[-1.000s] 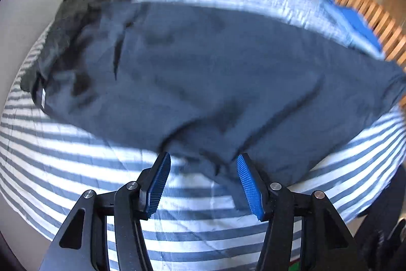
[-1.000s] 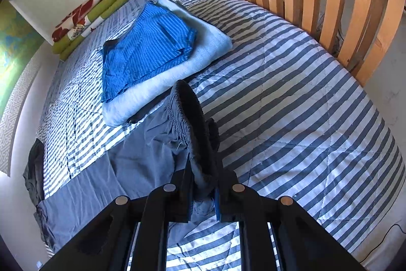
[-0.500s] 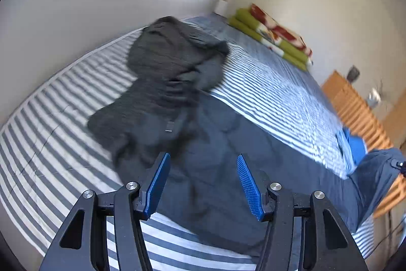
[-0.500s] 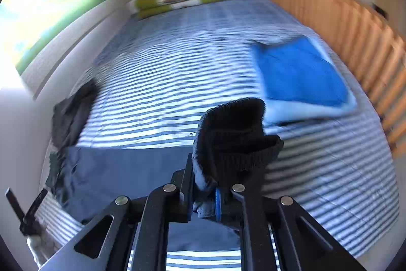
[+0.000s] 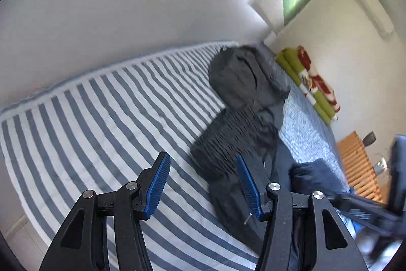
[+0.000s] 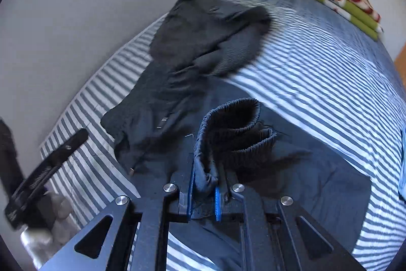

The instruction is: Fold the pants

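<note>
While the striped bed (image 6: 330, 62) takes most of the view, the dark blue pants (image 6: 291, 169) lie flat across its near part, the gathered waistband (image 6: 236, 123) lifted and pinched by the right gripper (image 6: 203, 197). Beside the pants, toward the wall, lies a crumpled grey garment (image 5: 243, 83). The left gripper (image 5: 203, 184) is spread and empty over bare stripes.
</note>
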Demonstrator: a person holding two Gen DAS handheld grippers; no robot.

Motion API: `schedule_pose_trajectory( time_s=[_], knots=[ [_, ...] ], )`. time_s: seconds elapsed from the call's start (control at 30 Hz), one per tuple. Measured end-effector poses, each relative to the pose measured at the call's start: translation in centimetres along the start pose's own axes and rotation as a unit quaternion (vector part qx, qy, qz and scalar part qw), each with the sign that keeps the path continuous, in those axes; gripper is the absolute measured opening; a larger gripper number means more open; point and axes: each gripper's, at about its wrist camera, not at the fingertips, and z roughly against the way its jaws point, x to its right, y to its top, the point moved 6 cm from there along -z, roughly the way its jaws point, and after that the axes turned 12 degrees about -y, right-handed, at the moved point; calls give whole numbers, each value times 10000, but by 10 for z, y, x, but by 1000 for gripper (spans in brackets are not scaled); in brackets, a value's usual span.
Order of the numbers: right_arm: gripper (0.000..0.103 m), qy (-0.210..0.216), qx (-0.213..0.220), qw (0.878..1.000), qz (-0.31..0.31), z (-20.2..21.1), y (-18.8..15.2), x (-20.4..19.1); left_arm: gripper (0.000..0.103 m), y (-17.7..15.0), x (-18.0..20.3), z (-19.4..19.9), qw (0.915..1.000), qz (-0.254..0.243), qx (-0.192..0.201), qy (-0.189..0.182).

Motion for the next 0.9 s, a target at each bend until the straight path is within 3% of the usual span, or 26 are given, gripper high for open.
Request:
schedule_pose_trajectory(
  time_s=[0.17, 0.53, 0.57, 0.63, 0.7, 0.8, 0.9],
  knots=[
    [11, -107, -140, 9998, -108, -26, 12, -24, 58, 3, -21, 4, 9986, 505, 67, -153],
    [12, -358, -36, 9992, -159, -51, 28, -63, 58, 1, -20, 2, 9988, 451, 51, -156],
    [16, -296, -74, 9995, -120, -52, 29, -66, 58, 1, -21, 2, 9988, 463, 64, -168],
    [22, -13, -174, 9998, -111, -56, 32, -69, 58, 0, -19, 2, 9988, 450, 54, -192],
    [35, 352, -336, 9987, -152, -56, 33, -70, 58, -1, -16, 2, 9992, 360, 21, -171],
    [37, 1038, -424, 9936, -159, -41, 36, -64, 58, -2, -14, 5, 9995, 301, 53, -123],
    [41, 1805, -90, 9833, -196, -4, 44, -42, 58, -1, -11, 9, 9991, 355, 150, -155]
  ],
)
